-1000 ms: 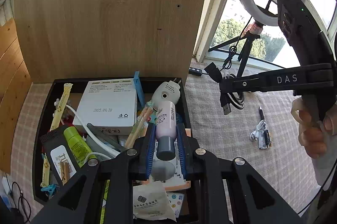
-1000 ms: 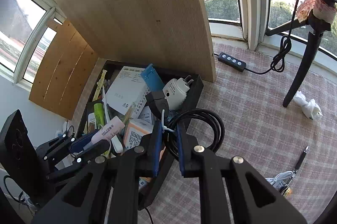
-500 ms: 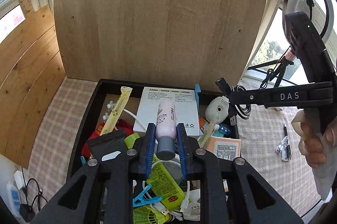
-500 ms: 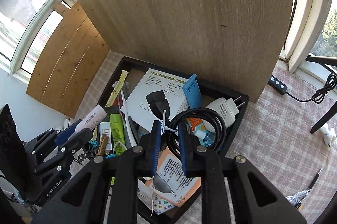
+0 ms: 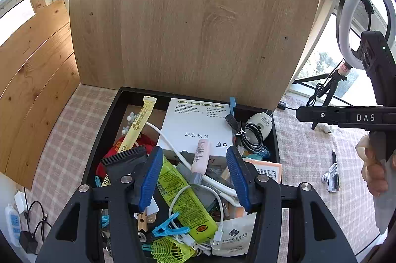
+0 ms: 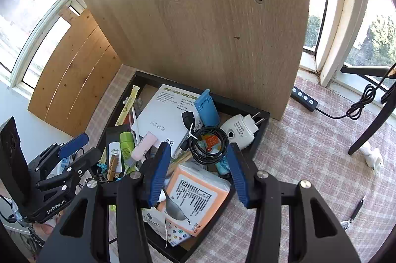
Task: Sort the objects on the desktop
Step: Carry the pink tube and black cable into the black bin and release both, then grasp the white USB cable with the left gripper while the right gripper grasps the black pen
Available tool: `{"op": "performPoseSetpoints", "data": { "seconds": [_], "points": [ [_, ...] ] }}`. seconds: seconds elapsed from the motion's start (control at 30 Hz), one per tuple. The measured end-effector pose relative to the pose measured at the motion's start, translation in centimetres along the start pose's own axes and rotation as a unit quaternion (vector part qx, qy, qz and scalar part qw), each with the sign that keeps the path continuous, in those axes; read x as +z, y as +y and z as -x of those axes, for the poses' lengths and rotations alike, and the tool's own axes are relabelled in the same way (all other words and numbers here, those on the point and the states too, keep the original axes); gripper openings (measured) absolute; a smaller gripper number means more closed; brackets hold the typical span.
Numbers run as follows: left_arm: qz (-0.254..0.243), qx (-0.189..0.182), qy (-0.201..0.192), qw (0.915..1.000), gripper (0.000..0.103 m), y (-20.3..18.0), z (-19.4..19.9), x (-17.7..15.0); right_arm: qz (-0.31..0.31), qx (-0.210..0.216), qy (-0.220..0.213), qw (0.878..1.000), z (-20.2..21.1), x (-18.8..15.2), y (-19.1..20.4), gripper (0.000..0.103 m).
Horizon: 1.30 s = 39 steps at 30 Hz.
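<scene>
A black tray (image 5: 109,114) (image 6: 262,129) holds several desk items. A pink tube with a grey cap (image 5: 201,159) (image 6: 143,145) lies in it against a white box (image 5: 198,124) (image 6: 160,119). A coiled black cable (image 5: 252,140) (image 6: 208,145) lies in the tray beside a white plug adapter (image 6: 238,130). My left gripper (image 5: 195,179) is open and empty above the tube. My right gripper (image 6: 198,174) is open and empty above the cable and an orange tissue pack (image 6: 198,193).
A wooden board (image 5: 193,20) stands behind the tray. A pen and a small white bundle (image 5: 331,175) lie on the checked cloth to the right. A ring light on a tripod (image 5: 356,23) and a power strip (image 6: 304,98) stand at the back right.
Both grippers opened. The left let go of the pink tube and the right let go of the coiled black cable; both now lie in the tray.
</scene>
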<state>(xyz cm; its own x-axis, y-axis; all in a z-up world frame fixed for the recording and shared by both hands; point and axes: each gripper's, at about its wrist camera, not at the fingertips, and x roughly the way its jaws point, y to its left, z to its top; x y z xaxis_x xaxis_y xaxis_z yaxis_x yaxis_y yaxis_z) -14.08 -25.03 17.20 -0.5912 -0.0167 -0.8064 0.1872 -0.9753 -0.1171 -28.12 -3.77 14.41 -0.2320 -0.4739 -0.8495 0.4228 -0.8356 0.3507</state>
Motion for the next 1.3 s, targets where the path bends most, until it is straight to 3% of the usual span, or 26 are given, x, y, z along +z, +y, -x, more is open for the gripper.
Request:
{"op": "performPoseSetpoints", "data": {
  "seconds": [0.3, 0.53, 0.8, 1.1, 1.3],
  "points": [
    [-0.052, -0.037, -0.002, 0.998, 0.05, -6.6, 1.2, -0.7, -0.043, -0.053, -0.034, 0.997, 7.2, -4.8, -8.1, 0.047],
    [-0.111, -0.078, 0.023, 0.9905, 0.05, -14.5, -1.1, -2.2, -0.092, -0.118, -0.036, 0.988, 10.9, -11.2, -15.8, 0.047],
    [-0.188, -0.126, 0.071, 0.9715, 0.05, -23.9, -5.3, -5.2, -0.158, -0.125, -0.017, 0.979, 10.4, -17.1, -21.6, 0.047],
    [-0.274, -0.146, 0.11, 0.9442, 0.049, -31.9, -9.5, -8.3, -0.18, -0.145, 0.012, 0.973, 8.1, -19.5, -23.6, 0.046],
    [-0.311, -0.154, 0.129, 0.9289, 0.048, -34.5, -11.6, -9.1, -0.195, -0.123, 0.02, 0.973, 6.3, -19.4, -24.2, 0.045]
  ]
}}
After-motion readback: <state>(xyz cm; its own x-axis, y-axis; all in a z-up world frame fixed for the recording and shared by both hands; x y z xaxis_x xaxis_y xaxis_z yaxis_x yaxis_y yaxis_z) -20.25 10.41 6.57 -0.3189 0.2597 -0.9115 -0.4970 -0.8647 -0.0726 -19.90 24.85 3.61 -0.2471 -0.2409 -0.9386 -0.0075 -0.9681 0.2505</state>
